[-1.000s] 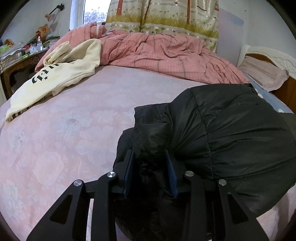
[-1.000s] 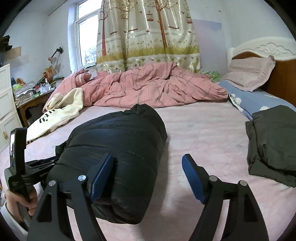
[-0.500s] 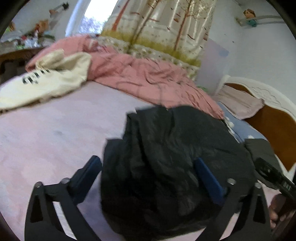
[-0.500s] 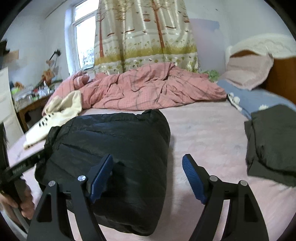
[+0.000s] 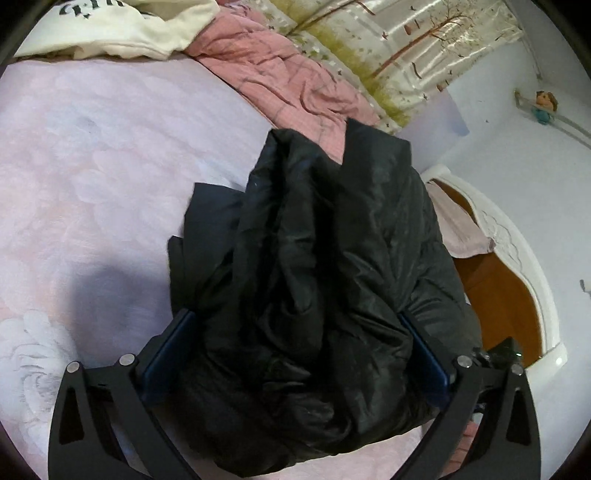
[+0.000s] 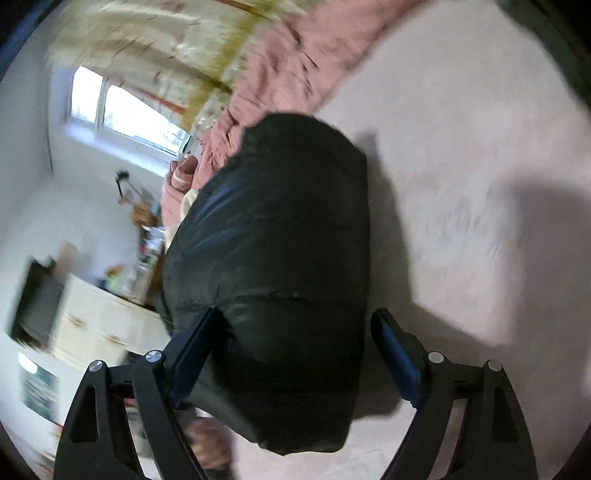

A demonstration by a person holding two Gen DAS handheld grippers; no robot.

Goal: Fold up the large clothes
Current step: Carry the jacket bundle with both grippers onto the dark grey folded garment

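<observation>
The black puffer jacket is already folded into a thick bundle and lies on the pink bedsheet; the step in hand seems to be to take the bundle from its two ends, with one gripper at each end. The left gripper has its jaws spread very wide, after just opening from a narrow pinch; the crumpled end of the jacket fills the whole space between them and touches both blue pads, so I cannot tell if they really press or only stand around it. In the right wrist view, which is blurred, the right gripper has also just been opening a little; the smooth end of the bundle sits between its jaws, against the left pad, while the right pad stands apart from the fabric, so this gripper is open and holds nothing. Beyond the left jaws a pink plaid quilt and a cream sweatshirt lie well apart from the jacket. I judge that the next move calls for both grippers to close firmly on the ends together; the filling is soft and slippery, so a weak squeeze could let the fold open again.
</observation>
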